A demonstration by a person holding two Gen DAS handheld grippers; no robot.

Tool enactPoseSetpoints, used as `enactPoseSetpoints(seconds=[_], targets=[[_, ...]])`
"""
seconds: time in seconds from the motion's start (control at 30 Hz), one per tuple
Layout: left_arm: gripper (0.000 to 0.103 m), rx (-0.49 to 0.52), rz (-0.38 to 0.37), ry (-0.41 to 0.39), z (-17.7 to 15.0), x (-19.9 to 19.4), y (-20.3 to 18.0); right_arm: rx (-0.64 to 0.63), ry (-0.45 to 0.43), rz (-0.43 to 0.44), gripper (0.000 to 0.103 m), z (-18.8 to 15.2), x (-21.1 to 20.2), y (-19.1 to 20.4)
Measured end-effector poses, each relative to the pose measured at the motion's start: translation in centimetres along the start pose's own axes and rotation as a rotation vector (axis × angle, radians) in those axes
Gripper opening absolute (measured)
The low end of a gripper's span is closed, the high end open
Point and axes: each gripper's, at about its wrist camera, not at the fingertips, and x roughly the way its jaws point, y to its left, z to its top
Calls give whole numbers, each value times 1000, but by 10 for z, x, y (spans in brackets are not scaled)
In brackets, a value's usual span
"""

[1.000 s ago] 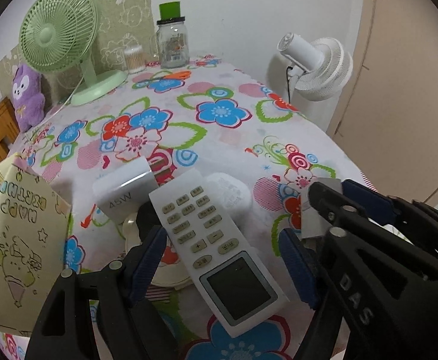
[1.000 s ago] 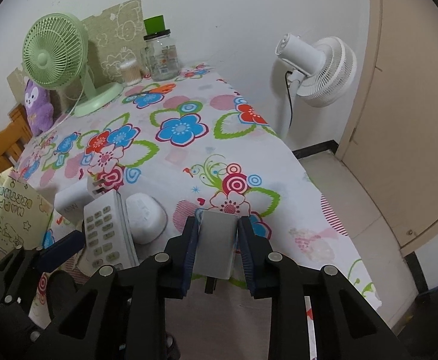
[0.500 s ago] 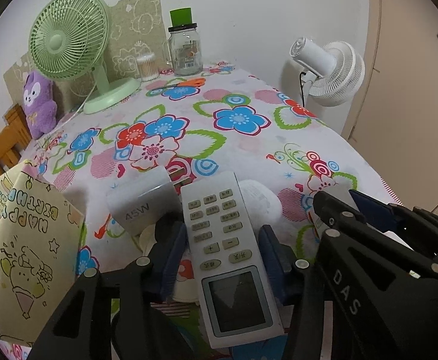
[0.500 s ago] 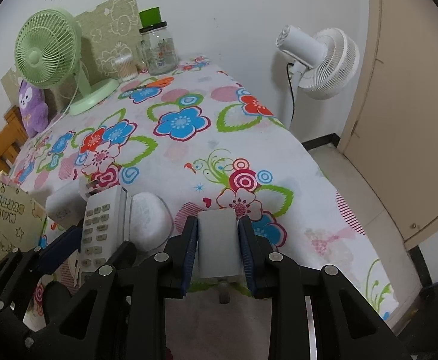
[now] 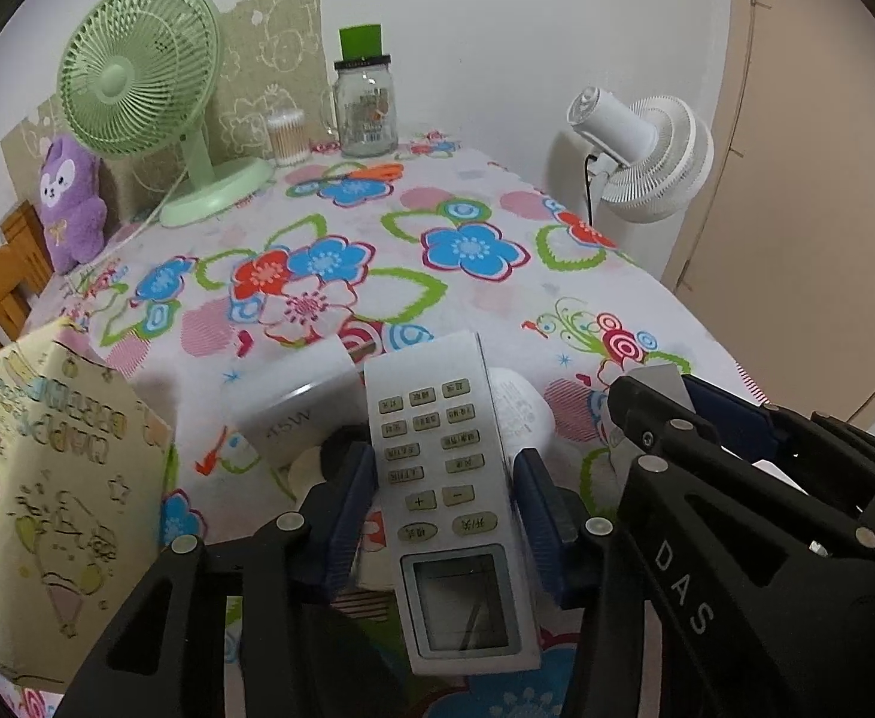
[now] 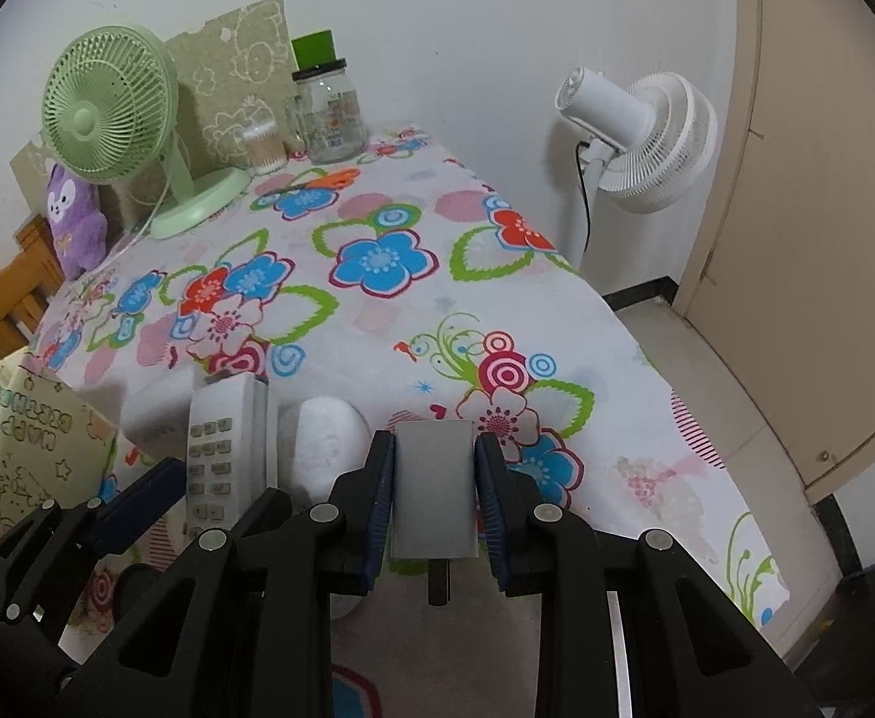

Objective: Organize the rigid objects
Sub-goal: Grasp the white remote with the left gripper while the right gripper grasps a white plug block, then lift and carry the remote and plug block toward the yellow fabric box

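Your left gripper [image 5: 446, 493] has its jaws clamped on the white remote control [image 5: 446, 478], held above the flowered surface [image 5: 473, 299]. Your right gripper [image 6: 434, 490] has its jaws clamped on a grey block [image 6: 434, 484] just beside it.

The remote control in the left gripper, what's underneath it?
Under the remote control a round cream object peeks out at its left, and the flowered tablecloth shows around it. The white charger sits beside it. The rest beneath is covered.
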Motion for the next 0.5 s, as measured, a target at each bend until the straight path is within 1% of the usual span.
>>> enactPoseSetpoints(seconds=[0.43,0.47,0.5], targets=[[47,-10,-12,-49,4,-37,17,-31,-67,-10,30,7,-39,24],[41,-11,-13,-55,5,-40,19,-32,-72,-11,30,7,-42,26],[37,-12,-14,-60,4,-42,20,-33,-76,-10,30,7,-44,27]])
